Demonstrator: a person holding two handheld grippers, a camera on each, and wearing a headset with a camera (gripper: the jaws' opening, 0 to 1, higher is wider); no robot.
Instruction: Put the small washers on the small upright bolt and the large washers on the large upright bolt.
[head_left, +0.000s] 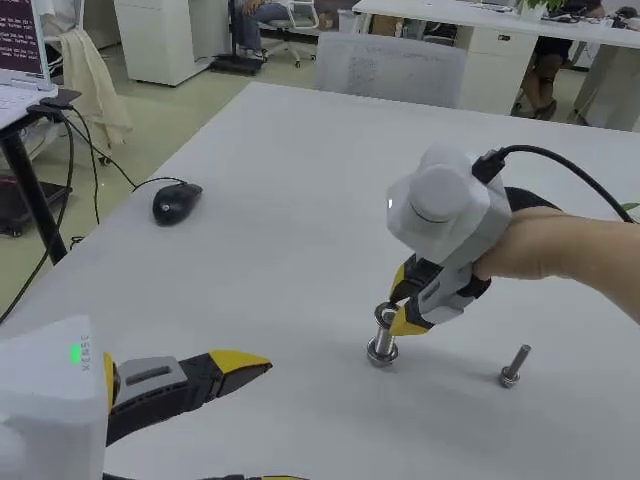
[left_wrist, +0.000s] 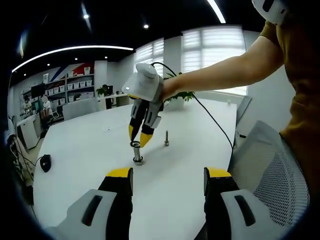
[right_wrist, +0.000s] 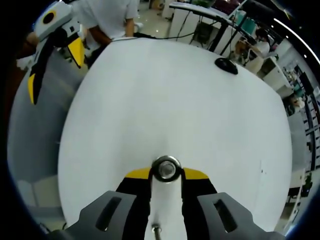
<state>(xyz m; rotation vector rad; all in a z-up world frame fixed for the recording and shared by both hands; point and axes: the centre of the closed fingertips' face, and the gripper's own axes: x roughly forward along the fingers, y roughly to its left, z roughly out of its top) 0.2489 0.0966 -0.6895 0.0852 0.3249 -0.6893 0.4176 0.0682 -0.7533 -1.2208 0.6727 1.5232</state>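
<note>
Above large bolt (head_left: 382, 348) | right gripper (head_left: 403, 306) fingers pinch large washer (right_wrist: 166, 169) | left gripper (left_wrist: 169, 173) fingers spread wide

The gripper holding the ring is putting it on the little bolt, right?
Not quite. The right gripper holds the washer on top of the large bolt, not the small bolt, which stands apart beside it. The head view shows this.

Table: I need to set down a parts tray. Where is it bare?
Bare between the mouse and the large bolt, and across the far side. Crowded around the right hand-held gripper, shut on a large washer over that bolt, small bolt beside it.
</note>
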